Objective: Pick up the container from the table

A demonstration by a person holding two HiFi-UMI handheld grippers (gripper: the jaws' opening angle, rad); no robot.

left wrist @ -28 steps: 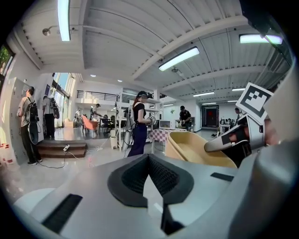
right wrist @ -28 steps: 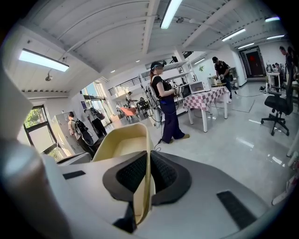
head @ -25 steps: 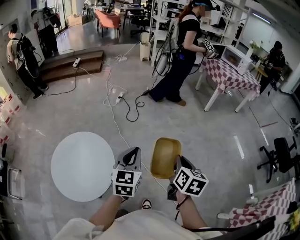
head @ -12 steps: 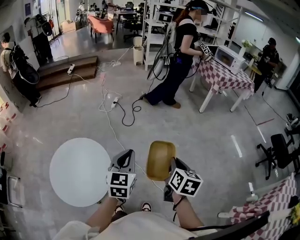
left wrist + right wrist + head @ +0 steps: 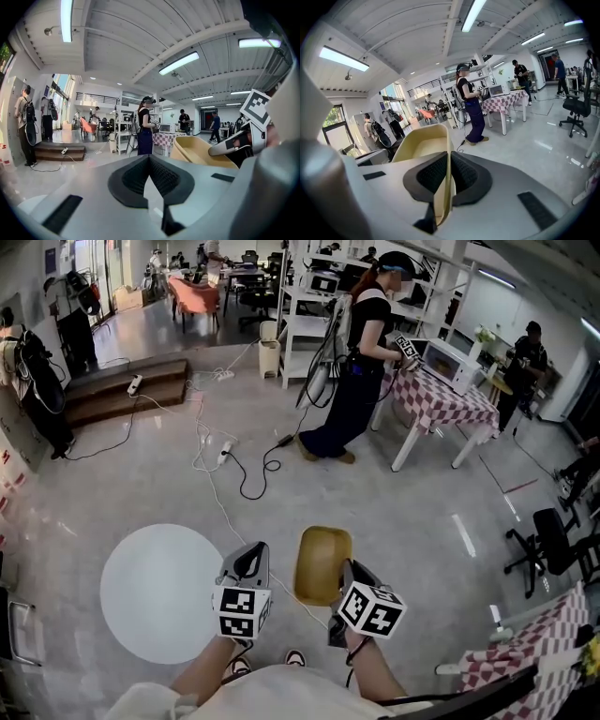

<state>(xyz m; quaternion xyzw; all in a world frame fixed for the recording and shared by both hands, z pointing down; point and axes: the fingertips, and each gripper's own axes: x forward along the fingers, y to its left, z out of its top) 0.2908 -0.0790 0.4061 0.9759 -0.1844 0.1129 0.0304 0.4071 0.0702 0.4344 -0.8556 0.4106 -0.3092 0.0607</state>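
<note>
Container (image 5: 322, 565) barely shifting vs. a sec ago, hanging over floor (image 5: 422, 493), right of round table (image 5: 159, 592), apart from it. R gripper (image 5: 345, 574): jaws pinching its side wall. L gripper (image 5: 247, 561): jaws closed, empty, hovering alongside. Pick-up looking done, grip seeming secure.

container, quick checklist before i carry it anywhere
1. Right hand-held gripper shut on the container wall: ok.
2. Container off the round white table, held over the floor: ok.
3. Container empty inside: ok.
4. Left hand-held gripper free, jaws together on nothing: ok.
5. Grip firm enough, with only one thin wall pinched: cannot tell.
6. Walking path clear: not ok, a cable trails across the floor ahead.
</note>
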